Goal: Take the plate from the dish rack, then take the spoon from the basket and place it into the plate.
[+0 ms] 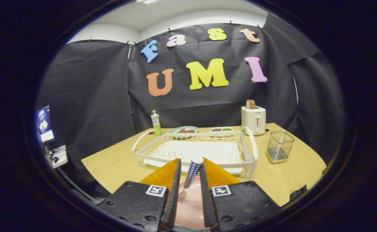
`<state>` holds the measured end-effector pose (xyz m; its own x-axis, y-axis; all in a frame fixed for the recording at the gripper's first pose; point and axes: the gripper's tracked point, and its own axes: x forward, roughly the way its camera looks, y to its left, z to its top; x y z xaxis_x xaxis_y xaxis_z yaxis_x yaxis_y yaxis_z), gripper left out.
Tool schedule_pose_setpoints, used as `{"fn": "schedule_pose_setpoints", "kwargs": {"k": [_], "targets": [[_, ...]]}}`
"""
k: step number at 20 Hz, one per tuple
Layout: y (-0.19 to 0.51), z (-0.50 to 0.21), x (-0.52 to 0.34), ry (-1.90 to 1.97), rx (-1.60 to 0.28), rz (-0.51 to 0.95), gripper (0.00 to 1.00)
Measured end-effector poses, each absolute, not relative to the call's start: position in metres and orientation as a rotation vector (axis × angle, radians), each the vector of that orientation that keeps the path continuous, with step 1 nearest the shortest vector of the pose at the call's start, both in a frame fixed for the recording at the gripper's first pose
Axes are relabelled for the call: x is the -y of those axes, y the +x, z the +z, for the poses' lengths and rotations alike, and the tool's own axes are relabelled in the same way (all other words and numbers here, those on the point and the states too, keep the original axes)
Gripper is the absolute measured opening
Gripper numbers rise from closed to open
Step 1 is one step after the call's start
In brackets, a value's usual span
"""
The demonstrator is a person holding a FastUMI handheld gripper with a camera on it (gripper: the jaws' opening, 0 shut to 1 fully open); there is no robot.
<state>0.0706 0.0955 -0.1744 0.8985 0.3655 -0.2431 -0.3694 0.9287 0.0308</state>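
My gripper hangs low over a pink plate that lies on the wooden table just in front of the dish rack. A spoon with a blue-and-white checked handle stands tilted between the fingers. Its handle top leans on the right finger, with a gap showing on the left side. The spoon's metal end reaches down to the plate. The fingers stand a little wider apart than the handle, so they are open around it. Beyond the fingers is the white wire dish rack, and to its right a wire basket.
Behind the rack stand a green bottle, a plate with food, a small tray and a white toaster holding toast. A monitor glows off the table's left side. The table's front edge runs close beneath my fingers.
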Motion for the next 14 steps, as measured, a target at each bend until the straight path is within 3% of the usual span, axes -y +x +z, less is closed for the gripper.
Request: {"fn": "schedule_pose_setpoints", "kwargs": {"k": [7,14], "targets": [[0.076,-0.161,-0.059,-0.060,-0.203,0.259,1.00],[0.060,-0.131,-0.040,-0.019,-0.174,0.204,1.00]]}}
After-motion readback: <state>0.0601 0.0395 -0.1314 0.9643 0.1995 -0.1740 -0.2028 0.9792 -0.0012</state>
